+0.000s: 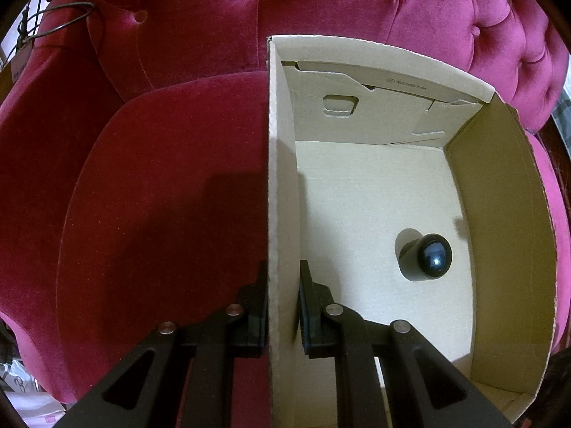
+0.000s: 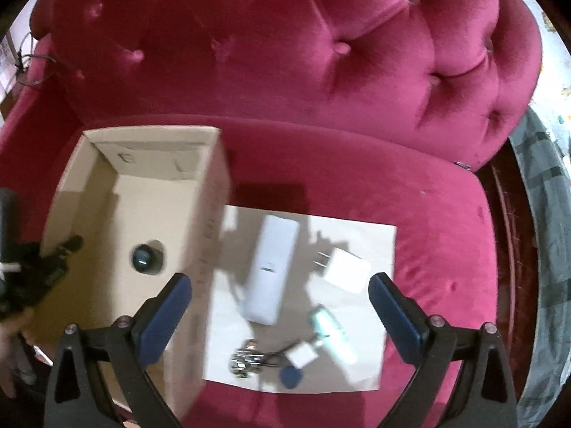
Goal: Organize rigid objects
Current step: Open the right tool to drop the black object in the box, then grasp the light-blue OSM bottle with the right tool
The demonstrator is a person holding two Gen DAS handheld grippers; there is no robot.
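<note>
An open cardboard box (image 1: 282, 178) stands on a red velvet sofa seat. My left gripper (image 1: 283, 303) is shut on its left wall, one finger outside and one inside. A round black glossy object (image 1: 424, 256) lies on the box floor. In the right wrist view my right gripper (image 2: 280, 281) hangs open and empty above a white sheet (image 2: 371, 242) beside the box (image 2: 210, 185). On the sheet lie a long white device (image 2: 271, 271), a white plug adapter (image 2: 344, 267), a pale teal stick (image 2: 332, 335), a key bunch (image 2: 246, 356), a small white cube (image 2: 301, 355) and a blue tag (image 2: 291, 376).
The tufted sofa back (image 2: 285, 53) rises behind the seat. A grey checked cloth (image 2: 546, 214) lies off the sofa's right edge. A wire loop (image 1: 60, 18) hangs at the far left. A person's hand (image 2: 10, 356) shows at the lower left by the left gripper (image 2: 60, 253).
</note>
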